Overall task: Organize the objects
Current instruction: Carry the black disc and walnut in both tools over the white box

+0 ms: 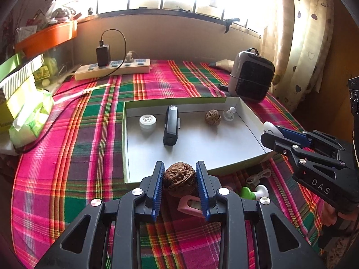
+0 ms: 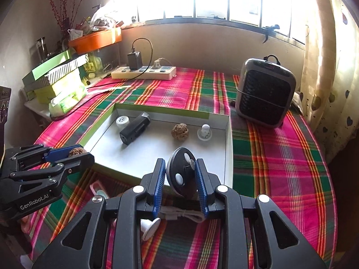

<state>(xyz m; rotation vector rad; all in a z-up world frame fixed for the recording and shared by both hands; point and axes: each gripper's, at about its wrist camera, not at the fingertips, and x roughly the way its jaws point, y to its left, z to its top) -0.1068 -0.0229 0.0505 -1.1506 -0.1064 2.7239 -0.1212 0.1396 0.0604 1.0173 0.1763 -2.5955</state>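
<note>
1. Two loads are in hand. In the left wrist view my left gripper [image 1: 180, 180] clamps a walnut [image 1: 179, 178] just over the near edge of the white tray [image 1: 251, 121]; I judge the step is to carry it past that rim and open only once it is low over bare floor, clear of the black device [image 1: 171, 125]. This gripper slants downward.
2. In the right wrist view my right gripper [image 2: 180, 174] pinches an oval black remote [image 2: 180, 172] edge-on above the tray's near right corner, also slanting down. It should set the remote flat, apart from the other walnut [image 2: 179, 130].
</note>
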